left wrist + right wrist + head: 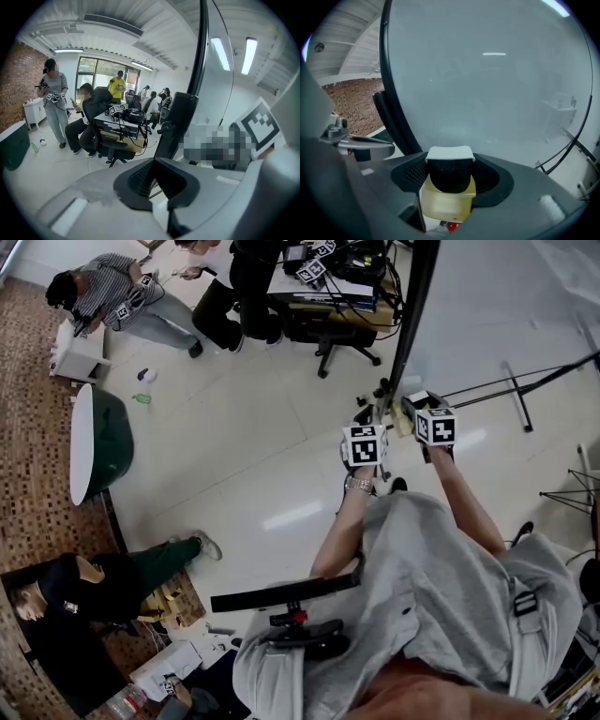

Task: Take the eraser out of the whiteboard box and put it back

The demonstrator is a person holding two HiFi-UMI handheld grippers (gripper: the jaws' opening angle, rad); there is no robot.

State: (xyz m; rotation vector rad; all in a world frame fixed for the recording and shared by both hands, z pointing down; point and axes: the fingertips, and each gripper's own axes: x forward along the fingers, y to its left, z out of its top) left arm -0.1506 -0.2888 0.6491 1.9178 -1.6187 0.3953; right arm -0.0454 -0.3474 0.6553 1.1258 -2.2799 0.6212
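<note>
The eraser (449, 197), a yellow block with a black felt face and a white top, sits between the jaws of my right gripper (451, 176), which is shut on it. It faces the whiteboard (487, 79) at close range. In the head view the right gripper (424, 420) is raised by the board's black frame (413, 315), the eraser (404, 418) showing as a pale yellow bit. My left gripper (367, 432) is held just left of it, apart from the eraser. Its black pads (140, 178) meet with nothing between them, so the left gripper (157, 185) is shut. I cannot make out the whiteboard box.
A metal bracket (351, 139) juts from the board frame at the left. Behind stand an office chair (333, 334) and a cluttered desk (328, 277). Several people (122, 301) are around, one low at the left (84, 592). A green round table (98, 439) and tripod legs (520, 390) stand on the floor.
</note>
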